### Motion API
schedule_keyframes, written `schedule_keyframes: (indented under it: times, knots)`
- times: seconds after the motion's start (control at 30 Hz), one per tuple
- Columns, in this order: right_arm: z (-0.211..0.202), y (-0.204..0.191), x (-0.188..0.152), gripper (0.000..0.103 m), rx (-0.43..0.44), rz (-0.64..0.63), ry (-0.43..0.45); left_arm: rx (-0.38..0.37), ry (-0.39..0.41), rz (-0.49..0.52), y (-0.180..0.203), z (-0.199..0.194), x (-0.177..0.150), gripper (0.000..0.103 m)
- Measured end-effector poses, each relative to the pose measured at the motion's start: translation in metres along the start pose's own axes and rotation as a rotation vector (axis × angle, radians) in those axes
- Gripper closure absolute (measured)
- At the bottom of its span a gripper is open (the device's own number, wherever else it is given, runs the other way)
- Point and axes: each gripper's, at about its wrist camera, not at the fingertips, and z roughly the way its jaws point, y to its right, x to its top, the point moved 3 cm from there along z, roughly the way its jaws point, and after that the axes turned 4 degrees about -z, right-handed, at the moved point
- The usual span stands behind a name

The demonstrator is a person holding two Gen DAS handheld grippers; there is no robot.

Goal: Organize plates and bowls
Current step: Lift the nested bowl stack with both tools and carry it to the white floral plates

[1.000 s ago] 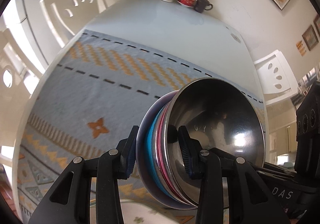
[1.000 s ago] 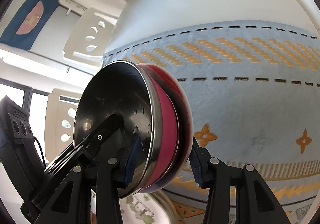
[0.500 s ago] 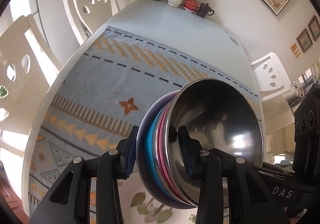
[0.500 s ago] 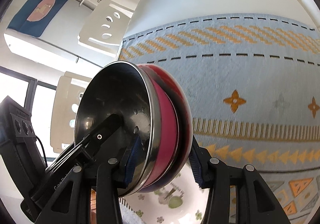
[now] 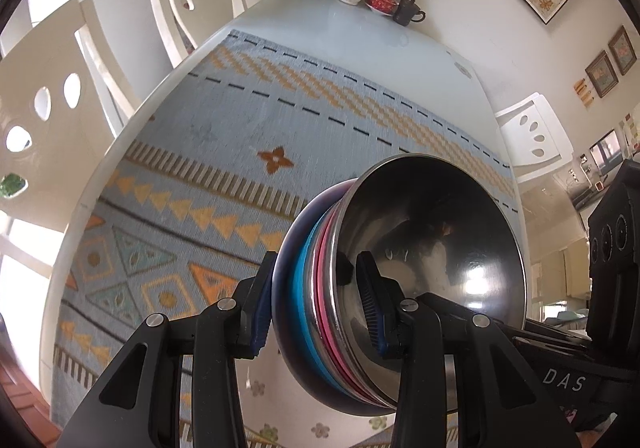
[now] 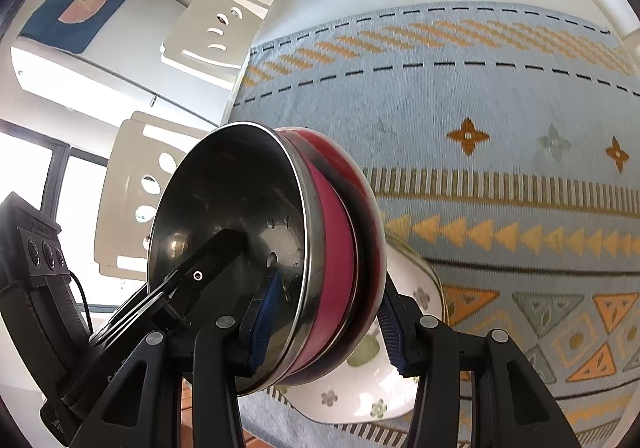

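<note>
Both grippers have drawn the nested stack of bowls (image 5: 384,280) back toward the bench's near edge, over a flowered white plate (image 6: 360,380), left gripper (image 5: 316,308) and right gripper (image 6: 324,328) each pinching opposite rims with their fingers; it looks stiff, slick, probably weighty.

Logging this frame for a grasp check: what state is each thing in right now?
Left gripper: shut on bowl stack's rim.
Right gripper: shut on the opposite rim.
Bowl stack: nested, held off the table.
Floral plate: lying on the cloth, beneath the stack.
</note>
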Motion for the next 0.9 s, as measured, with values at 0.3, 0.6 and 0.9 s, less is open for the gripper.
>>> schedule_keyframes:
  times: [0.3, 0.6, 0.9]
  knots:
    - [0.013, -0.001, -0.024, 0.057, 0.014, -0.018, -0.018, 0.011, -0.013, -0.003, -0.014, 0.002, -0.022, 0.068]
    - [0.024, -0.004, -0.039, 0.057, 0.007, -0.05, -0.042, 0.017, -0.032, -0.013, -0.024, 0.005, -0.038, 0.068]
    - [0.035, 0.0, -0.049, 0.057, -0.004, -0.074, -0.072, 0.024, -0.049, -0.021, -0.029, 0.013, -0.049, 0.068]
